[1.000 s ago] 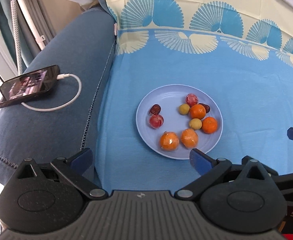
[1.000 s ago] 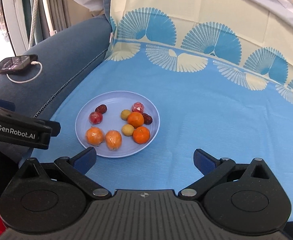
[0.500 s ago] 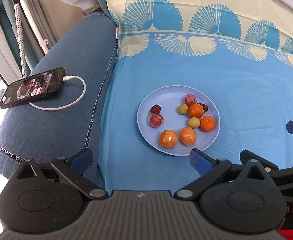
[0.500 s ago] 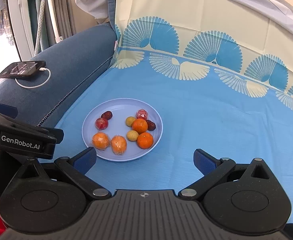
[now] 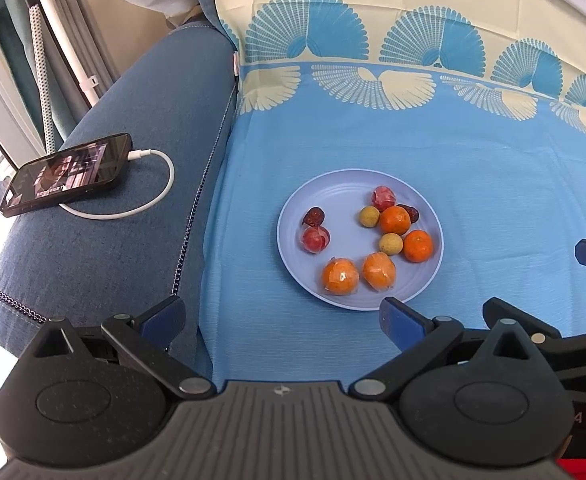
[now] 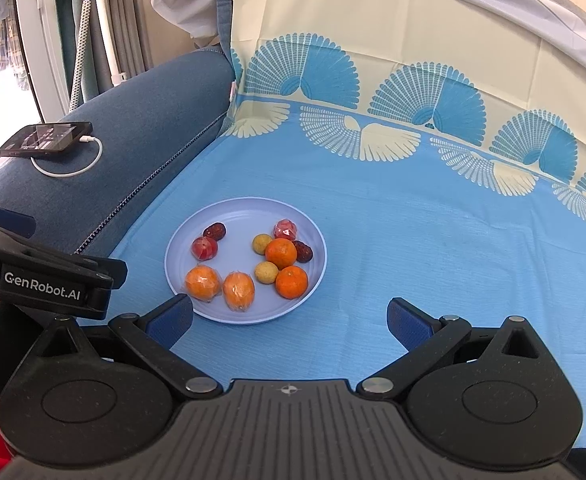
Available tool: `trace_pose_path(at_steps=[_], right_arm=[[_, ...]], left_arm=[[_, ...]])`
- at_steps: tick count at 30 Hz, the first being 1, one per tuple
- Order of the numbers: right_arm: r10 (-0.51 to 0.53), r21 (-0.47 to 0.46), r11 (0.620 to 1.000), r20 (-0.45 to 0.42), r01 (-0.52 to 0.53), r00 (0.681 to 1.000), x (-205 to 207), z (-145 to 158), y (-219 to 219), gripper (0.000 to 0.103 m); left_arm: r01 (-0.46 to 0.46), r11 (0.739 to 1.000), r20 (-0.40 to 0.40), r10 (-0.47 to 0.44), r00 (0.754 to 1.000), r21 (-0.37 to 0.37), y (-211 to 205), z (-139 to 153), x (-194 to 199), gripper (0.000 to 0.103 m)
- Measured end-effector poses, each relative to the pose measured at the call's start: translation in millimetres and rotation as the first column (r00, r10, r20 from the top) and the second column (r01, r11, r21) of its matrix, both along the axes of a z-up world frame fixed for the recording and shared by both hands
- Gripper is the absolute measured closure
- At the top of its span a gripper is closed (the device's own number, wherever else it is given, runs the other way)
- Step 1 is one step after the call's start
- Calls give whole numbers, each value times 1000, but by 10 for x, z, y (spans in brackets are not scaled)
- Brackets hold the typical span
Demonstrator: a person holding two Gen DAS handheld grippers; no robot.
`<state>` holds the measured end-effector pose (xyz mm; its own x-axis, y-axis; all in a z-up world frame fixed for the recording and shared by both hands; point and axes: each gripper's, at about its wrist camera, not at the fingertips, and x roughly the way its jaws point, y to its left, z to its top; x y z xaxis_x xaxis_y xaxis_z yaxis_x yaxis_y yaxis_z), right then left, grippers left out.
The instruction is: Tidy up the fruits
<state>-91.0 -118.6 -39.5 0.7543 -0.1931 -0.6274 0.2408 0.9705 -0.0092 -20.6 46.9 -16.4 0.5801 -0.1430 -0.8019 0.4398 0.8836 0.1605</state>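
Over the last second both my views pulled back and rose a little: the plate sits smaller and farther off than it did, and none of the fruit has shifted. I read that as backing away, which fits either a survey before sorting or a retreat after it.

Blue woven cloth (image 6: pixel 433 264), faintly ribbed, fan print along its far edge, spread on a denim-covered couch (image 5: pixel 105 240).

Plate (image 6: pixel 191 236): pale lilac, round, smooth, shallow ribbed rim.

My left gripper (image 5: pixel 281 316) and right gripper (image 6: pixel 289 316) hang short of the plate, jaws wide, nothing between them.

Fruit, all on the plate: two film-wrapped oranges (image 6: pixel 201 282) at the near edge, two bare oranges (image 6: pixel 281 253) to the right, two wrapped reddish fruits (image 6: pixel 204 248), two small dull-yellow rounds (image 6: pixel 266 272), two wrinkled dark dates (image 6: pixel 214 231).
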Motion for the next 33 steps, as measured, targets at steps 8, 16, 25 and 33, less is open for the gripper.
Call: trace_pose_path(at_steps=[8, 16, 25, 33], right_arm=[[3, 0, 1000, -2, -3, 1000, 15, 7, 14, 1], [4, 0, 1000, -2, -4, 1000, 19, 7, 16, 1], [10, -3, 1000, -1, -10, 1000, 27, 6, 18, 1], [15, -2, 1000, -3, -15, 1000, 33, -3, 22, 1]], left_arm=[[-1, 1000, 2, 1, 1000, 3, 8, -3, 6, 0], [-2, 1000, 7, 2, 1000, 12, 7, -13, 1, 0], [-8, 1000, 10, 8, 1000, 1, 23, -5, 13, 0], [-7, 1000, 14, 7, 1000, 9, 4, -9, 11, 0]])
